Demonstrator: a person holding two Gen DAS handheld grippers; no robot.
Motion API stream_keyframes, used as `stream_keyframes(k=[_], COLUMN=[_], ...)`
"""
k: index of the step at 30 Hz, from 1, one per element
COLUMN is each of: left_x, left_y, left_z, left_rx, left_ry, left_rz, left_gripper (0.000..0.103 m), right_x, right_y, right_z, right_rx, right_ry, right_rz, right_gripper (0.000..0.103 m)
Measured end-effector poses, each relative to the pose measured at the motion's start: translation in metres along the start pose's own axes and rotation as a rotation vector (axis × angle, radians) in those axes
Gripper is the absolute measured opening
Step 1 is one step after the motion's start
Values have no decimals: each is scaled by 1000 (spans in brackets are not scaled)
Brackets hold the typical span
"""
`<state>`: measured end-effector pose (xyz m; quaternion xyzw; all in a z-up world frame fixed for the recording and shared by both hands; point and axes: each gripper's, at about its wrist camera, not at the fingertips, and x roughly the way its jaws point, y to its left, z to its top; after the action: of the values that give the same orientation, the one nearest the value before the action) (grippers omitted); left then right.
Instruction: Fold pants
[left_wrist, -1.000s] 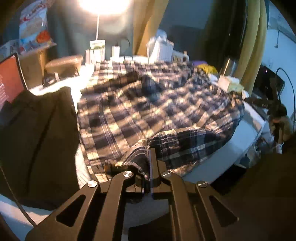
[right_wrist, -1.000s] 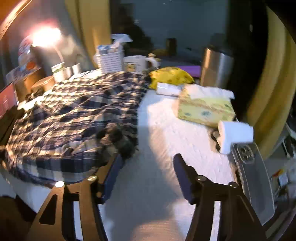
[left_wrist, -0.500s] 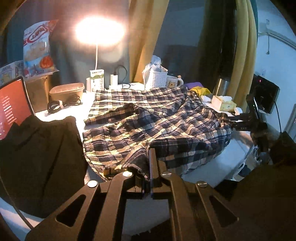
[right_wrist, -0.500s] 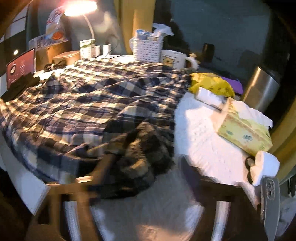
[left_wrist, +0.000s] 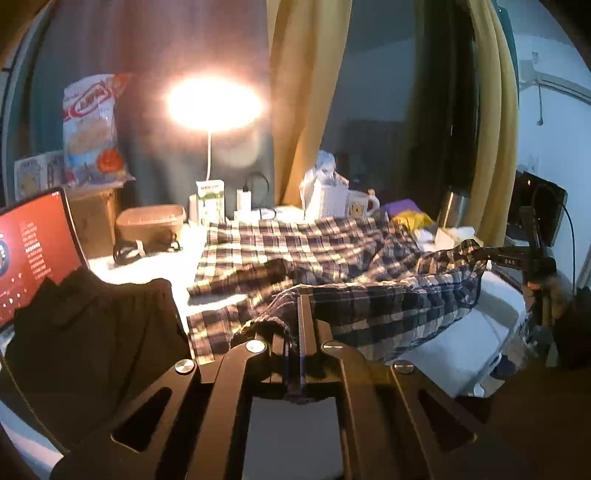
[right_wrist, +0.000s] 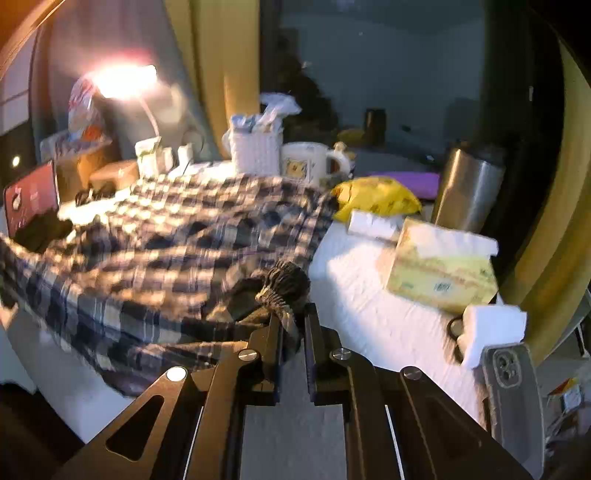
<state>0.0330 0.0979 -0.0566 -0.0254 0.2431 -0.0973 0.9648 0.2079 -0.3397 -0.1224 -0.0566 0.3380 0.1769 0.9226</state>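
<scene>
So the plaid pants are spread over the white table, taking up most of the middle, with the far end of the fabric running up toward the white basket and mug at about 12 o'clock.

Both grippers have a bite of them. The left gripper is pressed together on a bunched bit of the gathered waist edge, which is lifted a little off the table. The right gripper has just been closing, and now it's pinching the ribbed, scrunched waistband right between its fingers. From the left camera you can see that one out at 3 o'clock, with the waist edge strung between the two like a slack hammock.

My read on how it handles: thin, light, totally floppy cotton-type stuff. It sags between the grips and wrinkles anywhere it isn't supported, so nothing holds shape unless it's kept taut. Probably not slippery, since the gathered waistband gives the pads something to bite. Not fragile either.

The waistband corners look like the sensible place to hold it, which seems to be what's happening.

Stuff to avoid dragging fabric into: the tissue box and phone off at 3 o'clock in the right view, and a dark garment at 9 o'clock in the left view.
</scene>
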Motion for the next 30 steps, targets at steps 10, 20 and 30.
stream_keyframes(k=[10, 20, 30], left_x=[7, 20, 66], left_y=[5, 21, 41], left_z=[21, 61, 113], left_rx=[-2, 8, 60], left_ry=[-49, -177, -246], left_rz=[19, 74, 74], left_gripper=[1, 1, 1], right_x=[-9, 0, 30], right_y=[-3, -13, -27], right_z=[37, 78, 116], right_rx=[88, 163, 196], right_ry=[-77, -142, -145], right_rz=[26, 18, -13], right_gripper=[9, 9, 8])
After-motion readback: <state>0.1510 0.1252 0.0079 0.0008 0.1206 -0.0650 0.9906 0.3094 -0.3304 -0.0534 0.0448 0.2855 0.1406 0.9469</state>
